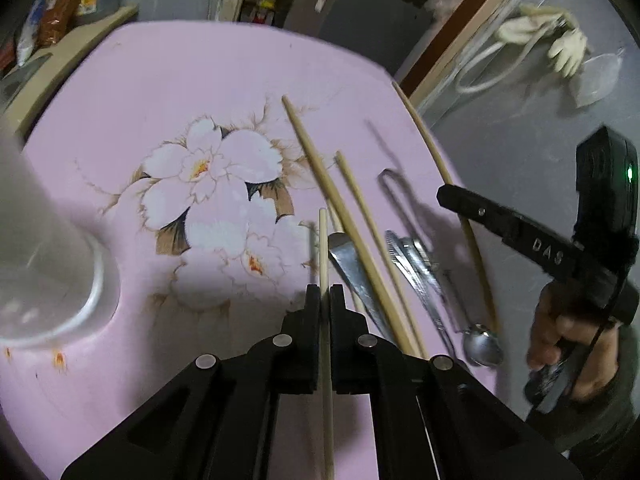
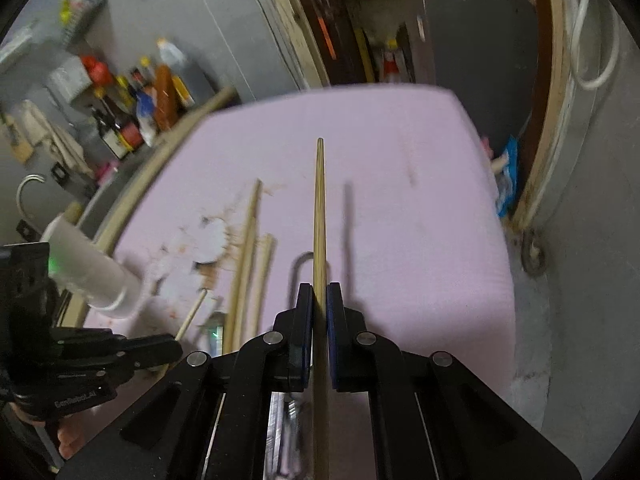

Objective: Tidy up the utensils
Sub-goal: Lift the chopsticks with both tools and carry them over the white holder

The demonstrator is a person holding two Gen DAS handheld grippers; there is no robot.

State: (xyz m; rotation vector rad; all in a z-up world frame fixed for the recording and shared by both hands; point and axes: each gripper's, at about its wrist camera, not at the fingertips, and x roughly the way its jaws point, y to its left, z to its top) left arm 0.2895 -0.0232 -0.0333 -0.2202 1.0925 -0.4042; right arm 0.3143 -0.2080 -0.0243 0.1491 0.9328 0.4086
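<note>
Chopsticks everywhere on the pink flowered table [image 1: 168, 80], and two of them are pinched right now. L gripper [image 1: 325, 292]: jaws clenched tight on a pale chopstick [image 1: 323, 248], stick running straight btwn the pads and poking out ahead over the flower print. R gripper [image 2: 319, 292]: same story, jaws clamped on a darker chopstick [image 2: 319, 208], tip aimed out over bare pink top, its shadow on the table just to the right. In the left wrist view that R gripper shows at the right edge, a person's hand [image 1: 560, 336] wrapped round its handle.

Rest of the pile lies loose on the table w/ no gripper on it: long chopstick [image 1: 332, 200] angled across a metal blade [image 1: 352, 268], a shorter chopstick [image 1: 364, 208] beside it, a spoon [image 1: 482, 346] w/ bowl toward the near edge, serrated metal piece [image 1: 408, 264] next to it; can't tell exactly what that is. White cup [image 1: 44, 248] stands at the left, well apart from the pile.
</note>
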